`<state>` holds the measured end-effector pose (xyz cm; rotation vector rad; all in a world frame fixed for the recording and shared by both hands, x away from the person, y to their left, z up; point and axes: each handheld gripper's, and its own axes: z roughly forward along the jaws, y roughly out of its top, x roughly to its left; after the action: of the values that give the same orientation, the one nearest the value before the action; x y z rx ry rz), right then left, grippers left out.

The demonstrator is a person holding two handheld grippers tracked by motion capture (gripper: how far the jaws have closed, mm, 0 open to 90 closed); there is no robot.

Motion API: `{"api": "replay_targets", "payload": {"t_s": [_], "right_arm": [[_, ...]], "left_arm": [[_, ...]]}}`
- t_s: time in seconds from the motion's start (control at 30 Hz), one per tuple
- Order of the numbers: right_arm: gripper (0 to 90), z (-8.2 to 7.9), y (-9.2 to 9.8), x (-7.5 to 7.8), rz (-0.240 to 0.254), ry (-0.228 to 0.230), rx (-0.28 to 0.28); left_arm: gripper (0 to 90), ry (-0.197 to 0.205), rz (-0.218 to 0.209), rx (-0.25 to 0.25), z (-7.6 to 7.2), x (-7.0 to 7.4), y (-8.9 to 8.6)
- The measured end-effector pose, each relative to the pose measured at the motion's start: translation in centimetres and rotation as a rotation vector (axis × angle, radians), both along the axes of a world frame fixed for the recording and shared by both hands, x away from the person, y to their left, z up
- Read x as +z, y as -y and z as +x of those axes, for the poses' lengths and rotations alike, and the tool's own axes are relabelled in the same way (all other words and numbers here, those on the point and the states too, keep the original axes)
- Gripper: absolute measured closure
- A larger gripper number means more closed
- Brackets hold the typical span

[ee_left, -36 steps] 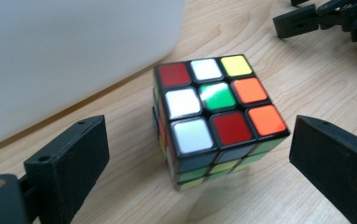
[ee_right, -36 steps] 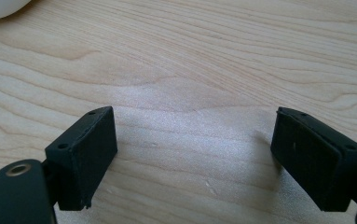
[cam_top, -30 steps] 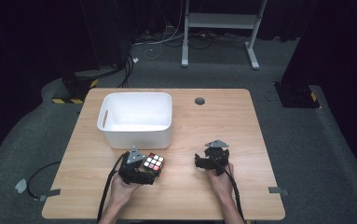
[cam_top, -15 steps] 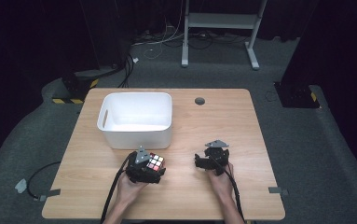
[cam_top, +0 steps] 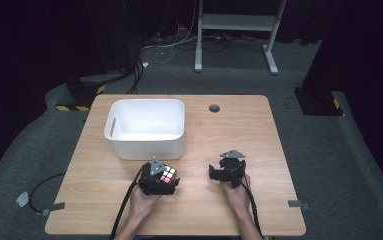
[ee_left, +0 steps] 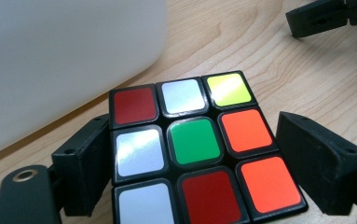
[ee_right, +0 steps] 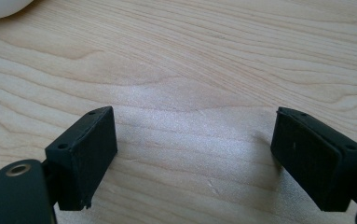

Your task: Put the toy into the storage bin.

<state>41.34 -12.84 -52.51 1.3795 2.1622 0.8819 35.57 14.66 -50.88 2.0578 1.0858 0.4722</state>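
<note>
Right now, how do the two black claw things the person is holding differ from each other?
The left gripper has a Rubik's cube between its jaws, one on each side of it; the right gripper has nothing between its jaws, just bare table. The left gripper sits close to the white bin; the right gripper sits farther out on open wood. Both are black, two-jawed, hand-held and low over the table.

The puzzle cube [ee_left: 199,149] is a black-bodied three-by-three cube. Its visible face carries a green centre sticker, with red, white and yellow across the far row, white and orange beside the centre, and white, red and orange nearest. It sits between the left gripper [cam_top: 160,180] jaws, just in front of the white bin [cam_top: 146,147], near the table [cam_top: 229,130] front edge.
</note>
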Motion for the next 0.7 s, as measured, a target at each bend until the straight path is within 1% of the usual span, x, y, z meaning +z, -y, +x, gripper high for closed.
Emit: {"api": "replay_targets", "payload": {"t_s": [0.17, 0.33, 0.4, 0.57, 0.7], "right_arm": [[14.3, 0.0, 0.0, 0.0, 0.0, 0.0, 0.0], [14.3, 0.0, 0.0, 0.0, 0.0, 0.0, 0.0], [14.3, 0.0, 0.0, 0.0, 0.0, 0.0, 0.0], [14.3, 0.0, 0.0, 0.0, 0.0, 0.0, 0.0], [14.3, 0.0, 0.0, 0.0, 0.0, 0.0, 0.0]], "left_arm": [[21.1, 0.01, -0.005, 0.012, -0.1, 0.01, -0.17], [25.9, 0.007, -0.01, 0.018, -0.24, -0.08, -0.2], [27.7, 0.015, -0.003, 0.015, -0.28, -0.03, -0.22], [32.9, 0.022, -0.003, 0.019, -0.34, -0.05, -0.23], [33.2, 0.02, 0.003, 0.018, -0.4, 0.01, -0.22]]}}
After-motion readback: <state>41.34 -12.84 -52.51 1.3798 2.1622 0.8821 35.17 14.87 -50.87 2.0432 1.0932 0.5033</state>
